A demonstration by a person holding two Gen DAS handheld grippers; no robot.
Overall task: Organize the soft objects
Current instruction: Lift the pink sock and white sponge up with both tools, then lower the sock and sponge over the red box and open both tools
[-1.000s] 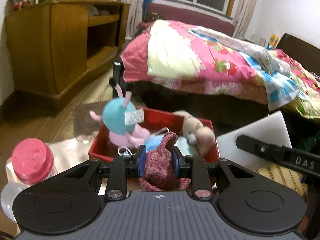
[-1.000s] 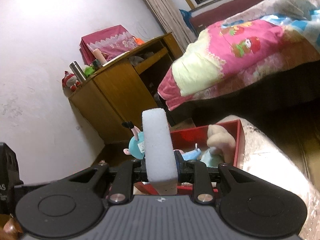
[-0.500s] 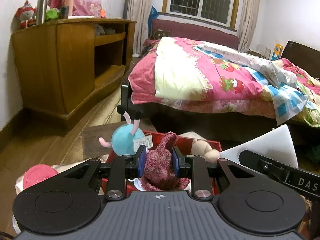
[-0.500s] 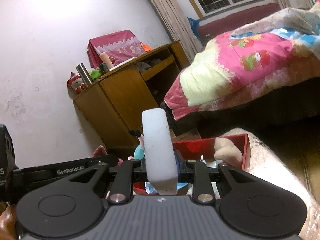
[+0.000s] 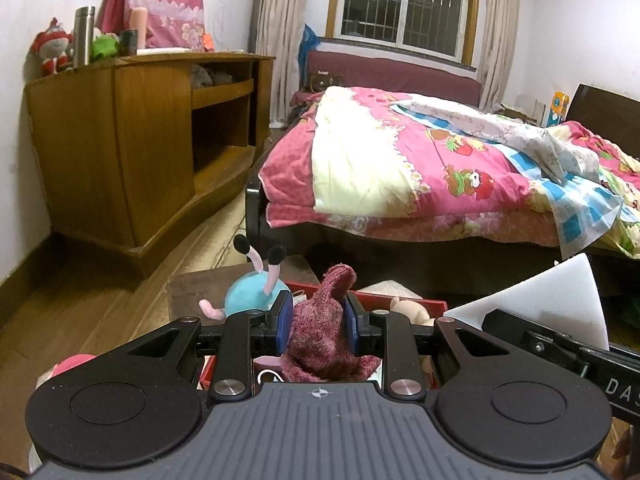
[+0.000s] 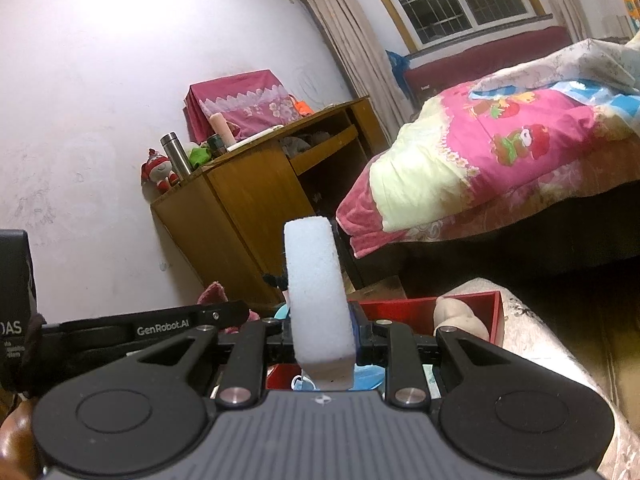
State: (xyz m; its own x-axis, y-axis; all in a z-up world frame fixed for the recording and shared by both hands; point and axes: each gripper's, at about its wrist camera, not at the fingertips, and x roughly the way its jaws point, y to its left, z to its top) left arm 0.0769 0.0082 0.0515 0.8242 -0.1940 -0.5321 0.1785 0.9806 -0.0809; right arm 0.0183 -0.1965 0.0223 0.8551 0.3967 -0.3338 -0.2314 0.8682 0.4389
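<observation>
Left wrist view: the left gripper is clamping a maroon knitted sock between its blue pads, holding it above the red box, where a blue snail plush and a beige plush are sitting. Right wrist view: the right gripper is squeezing a white foam block upright between its fingers, hanging over the red box with the beige plush showing inside, and a pink-quilted bed is sitting beyond.
</observation>
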